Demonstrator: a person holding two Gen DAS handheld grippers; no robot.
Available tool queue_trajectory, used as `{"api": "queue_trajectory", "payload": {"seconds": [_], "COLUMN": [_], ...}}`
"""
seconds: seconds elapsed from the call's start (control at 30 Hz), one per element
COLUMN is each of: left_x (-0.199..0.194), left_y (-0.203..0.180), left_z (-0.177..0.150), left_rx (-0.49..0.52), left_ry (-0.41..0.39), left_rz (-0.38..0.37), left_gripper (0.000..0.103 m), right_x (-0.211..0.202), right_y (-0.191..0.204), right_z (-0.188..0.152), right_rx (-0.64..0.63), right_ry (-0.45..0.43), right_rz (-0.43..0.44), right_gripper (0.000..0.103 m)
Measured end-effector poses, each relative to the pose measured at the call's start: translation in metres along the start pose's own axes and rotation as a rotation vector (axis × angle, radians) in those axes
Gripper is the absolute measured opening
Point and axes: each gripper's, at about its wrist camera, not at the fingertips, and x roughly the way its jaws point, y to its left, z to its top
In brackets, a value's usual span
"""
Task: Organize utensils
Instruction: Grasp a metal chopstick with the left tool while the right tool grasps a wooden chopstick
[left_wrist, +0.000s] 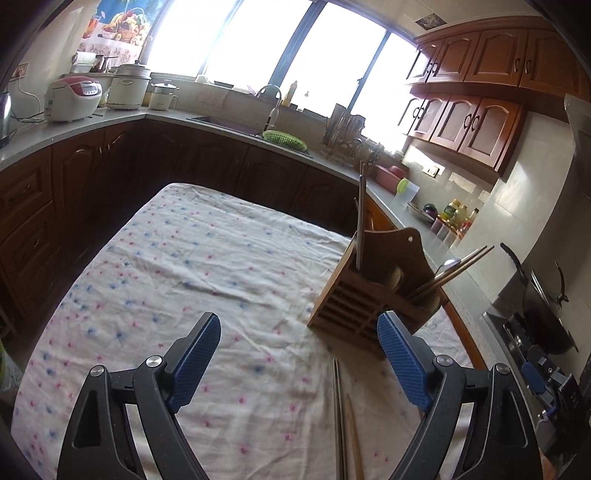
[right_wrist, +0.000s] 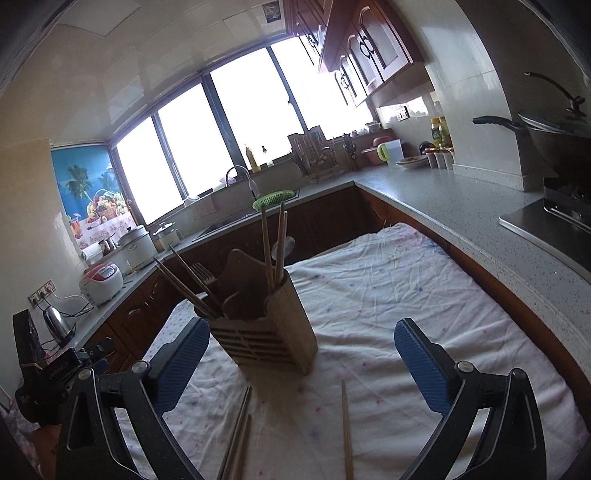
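Chopsticks of pale wood and grey metal (right_wrist: 236, 432) lie loose on the floral tablecloth (right_wrist: 388, 295), long axes toward 12 o'clock and the slatted bamboo utensil holder (right_wrist: 269, 332), nearest the empty, spread right gripper (right_wrist: 301, 354); left gripper (left_wrist: 299, 354) likewise spread.

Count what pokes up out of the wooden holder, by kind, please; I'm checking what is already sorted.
Chopsticks: 4 (two upright, two leaning)
Fork: 1
Spoon: 1
Total: 6
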Motion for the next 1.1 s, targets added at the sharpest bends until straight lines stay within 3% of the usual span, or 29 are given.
{"api": "queue_trajectory", "payload": {"seconds": [0.63, 0.97, 1.1], "left_x": [0.009, 0.05, 0.075], "left_y": [-0.015, -0.034, -0.045], "left_z": [-0.03, -0.038, -0.038], "left_rx": [0.042, 0.134, 0.177], "left_ry": [0.138, 0.246, 0.284], "left_rz": [0.031, 0.06, 0.075], "left_gripper": [0.087, 0.085, 0.077], "right_x": [-0.006, 0.013, 0.02], "right_y": [-0.015, -0.018, -0.021], "right_z": [-0.045, -0.058, -0.06], "right_rx": [-0.012, -0.038, -0.038], "right_ry": [0.111, 0.183, 0.207], "right_rz": [-0.048, -0.051, -0.057], "right_gripper": [0.101, 0.1, 0.092]}}
